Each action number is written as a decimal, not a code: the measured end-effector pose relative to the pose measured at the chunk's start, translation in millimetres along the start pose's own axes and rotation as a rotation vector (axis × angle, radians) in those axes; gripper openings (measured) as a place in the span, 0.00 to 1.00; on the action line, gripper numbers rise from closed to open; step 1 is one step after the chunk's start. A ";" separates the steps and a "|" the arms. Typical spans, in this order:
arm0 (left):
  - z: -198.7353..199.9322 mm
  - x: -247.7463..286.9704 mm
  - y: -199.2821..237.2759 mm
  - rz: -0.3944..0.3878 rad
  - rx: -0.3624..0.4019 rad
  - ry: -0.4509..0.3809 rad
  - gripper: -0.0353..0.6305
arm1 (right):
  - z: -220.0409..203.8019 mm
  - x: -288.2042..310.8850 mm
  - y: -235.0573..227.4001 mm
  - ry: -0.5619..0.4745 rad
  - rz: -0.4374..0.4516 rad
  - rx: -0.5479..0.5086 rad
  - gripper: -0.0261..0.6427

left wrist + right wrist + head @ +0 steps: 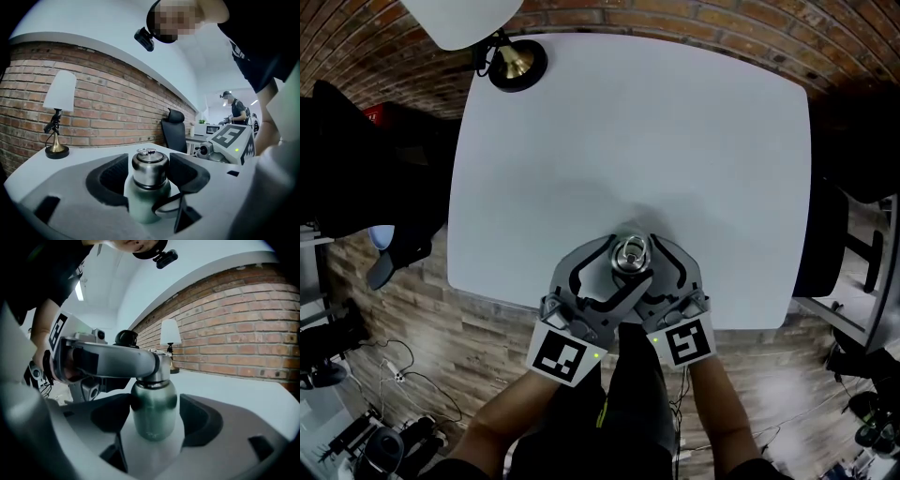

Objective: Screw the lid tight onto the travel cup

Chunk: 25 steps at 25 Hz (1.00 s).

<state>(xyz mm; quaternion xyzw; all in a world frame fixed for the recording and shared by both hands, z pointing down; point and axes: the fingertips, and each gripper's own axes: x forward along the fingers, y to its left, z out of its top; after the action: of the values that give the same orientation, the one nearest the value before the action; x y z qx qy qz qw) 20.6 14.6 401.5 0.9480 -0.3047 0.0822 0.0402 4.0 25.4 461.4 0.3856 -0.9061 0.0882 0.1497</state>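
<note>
Left gripper (149, 177): jaws parted, with the pads flanking but not pressing the steel lid (150, 164) of the travel cup (146, 199). The cup stands upright between them, its foot hidden by the gripper body. Right gripper (154, 416): jaws wide and gripping nothing, set around the same cup's green body. The left gripper's jaw crosses the lid and hides it. The lid is seated, so the contents are unseen. Beyond the jaws are the white table (628, 122) and a lamp (57, 117).
</note>
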 end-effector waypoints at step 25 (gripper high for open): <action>-2.9 2.1 -12.9 -0.532 0.116 -0.006 0.42 | 3.0 5.1 2.5 -0.008 0.257 -0.092 0.50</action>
<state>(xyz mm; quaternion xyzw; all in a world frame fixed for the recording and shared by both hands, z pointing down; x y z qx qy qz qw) 29.4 24.2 404.4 0.9957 -0.0398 0.0836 0.0049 -1.8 22.8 460.2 0.2592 -0.9518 0.0635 0.1510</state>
